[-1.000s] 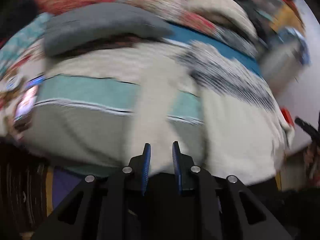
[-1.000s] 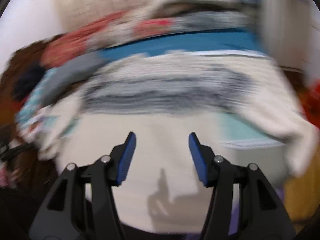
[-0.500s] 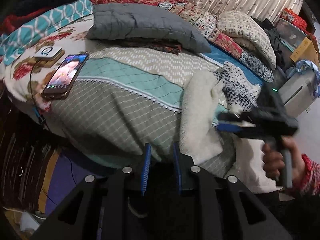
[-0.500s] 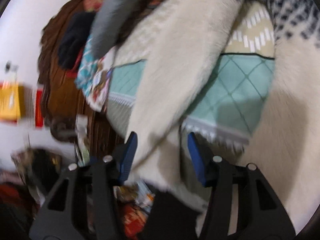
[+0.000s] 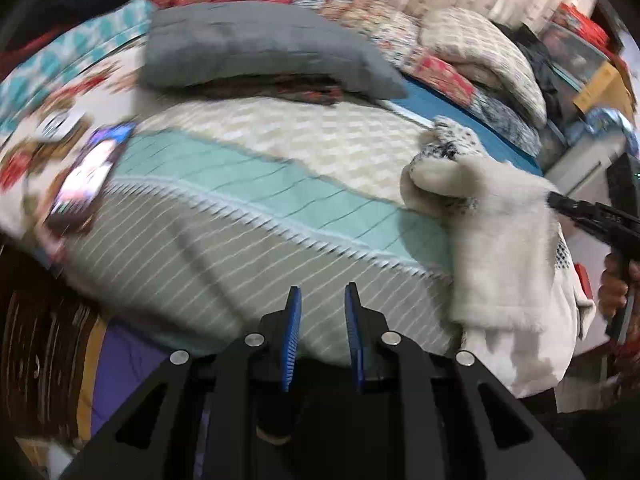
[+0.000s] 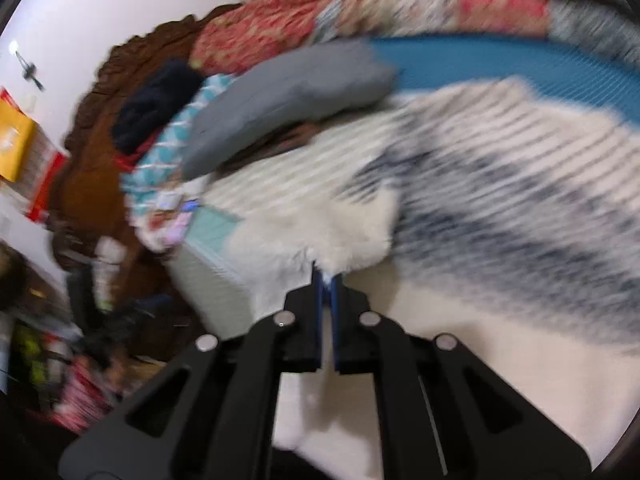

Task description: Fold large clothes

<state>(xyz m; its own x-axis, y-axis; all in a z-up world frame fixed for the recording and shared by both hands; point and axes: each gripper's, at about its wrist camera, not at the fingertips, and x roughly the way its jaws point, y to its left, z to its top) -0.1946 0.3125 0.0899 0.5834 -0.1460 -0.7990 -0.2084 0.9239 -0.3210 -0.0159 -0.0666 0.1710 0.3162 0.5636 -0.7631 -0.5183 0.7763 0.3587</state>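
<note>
Now the right gripper (image 6: pixel 327 280) is sitting clamped on the fluffy white sweater (image 6: pixel 320 232); its blue fingers (image 6: pixel 318 300) have just been closing and are pinching a tuft of the fleecy edge between them at the centre of the right wrist view. Beyond that tuft, the sweater's knitted part with dark blue-grey stripes is spreading across the right half of that frame, blurred by motion, and its plain cream cloth is filling the lower right.

From the left wrist view, the same sweater (image 5: pixel 500 240) is hanging at the right of the frame, bunched on the edge of the bed (image 5: pixel 240 240) and drooping down over its side. The right gripper (image 5: pixel 560 202) is reaching in from the right edge and meeting the cloth, with the person's hand (image 5: pixel 614 288) wrapped round its handle.

The left gripper (image 5: pixel 322 304) is hovering at the bottom centre of its own view, its fingers (image 5: pixel 294 320) standing slightly apart with nothing between them, over the quilted beige and teal bedcover.

A grey pillow (image 5: pixel 260 52) is lying across the upper middle of the bed, and a phone (image 5: pixel 92 176) with a lit screen is lying at the left.
</note>
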